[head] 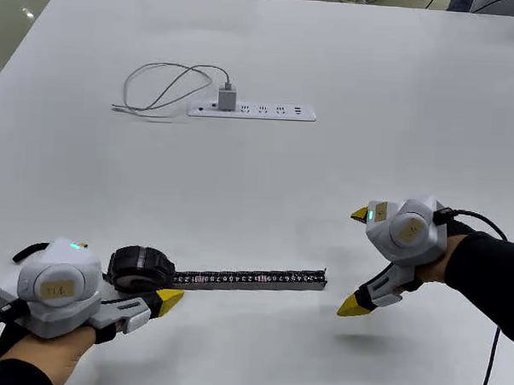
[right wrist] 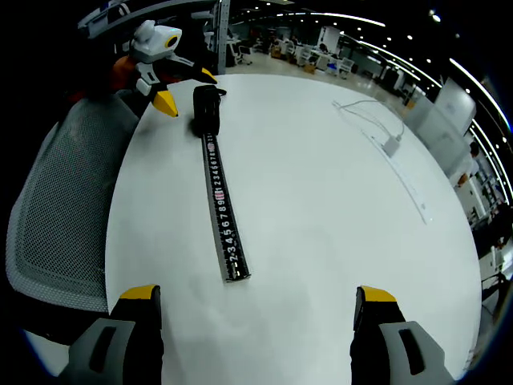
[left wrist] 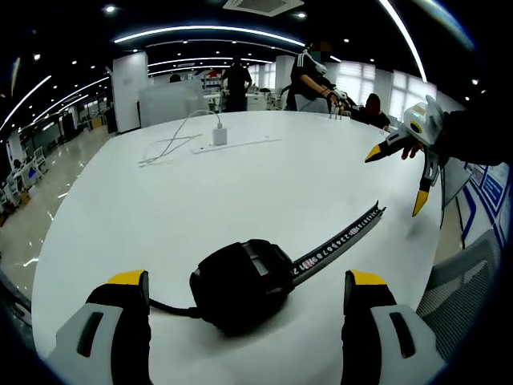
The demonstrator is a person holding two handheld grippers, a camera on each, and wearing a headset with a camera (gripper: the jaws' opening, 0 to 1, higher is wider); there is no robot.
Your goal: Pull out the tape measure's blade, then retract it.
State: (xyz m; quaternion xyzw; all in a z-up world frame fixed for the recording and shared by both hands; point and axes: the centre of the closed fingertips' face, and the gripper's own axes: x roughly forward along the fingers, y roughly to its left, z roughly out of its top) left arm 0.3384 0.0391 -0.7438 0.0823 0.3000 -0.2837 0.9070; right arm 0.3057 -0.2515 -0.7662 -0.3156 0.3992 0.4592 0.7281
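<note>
**Q:** Where is the tape measure?

**A:** Its black round case (head: 139, 269) sits on the white worktop (head: 344, 162), at the near left in the head view. The blade (head: 249, 279) is drawn out and lies flat on the worktop, running right from the case, with printed numbers facing up. Its end hook (head: 323, 278) rests on the surface.

**Q:** What is the left hand-held gripper doing?

**A:** The left hand-held gripper (left wrist: 247, 277) has its jaws spread wide. The case lies between the two yellow tips. In the left gripper view there is a gap on each side, so the jaws grip nothing.

**Q:** And the right one?

**A:** The right hand-held gripper (head: 355, 262) is also wide open and empty. It is held above the worktop, near the blade's end but apart from it, and casts a faint shadow below. In the right gripper view the blade runs straight away from the jaws toward the case.

**Q:** Anything else there?

**A:** Farther back lies a white power strip (head: 252, 111) with a grey charger (head: 226, 97) plugged in, and a looped cable (head: 163, 86) beside it.
</note>
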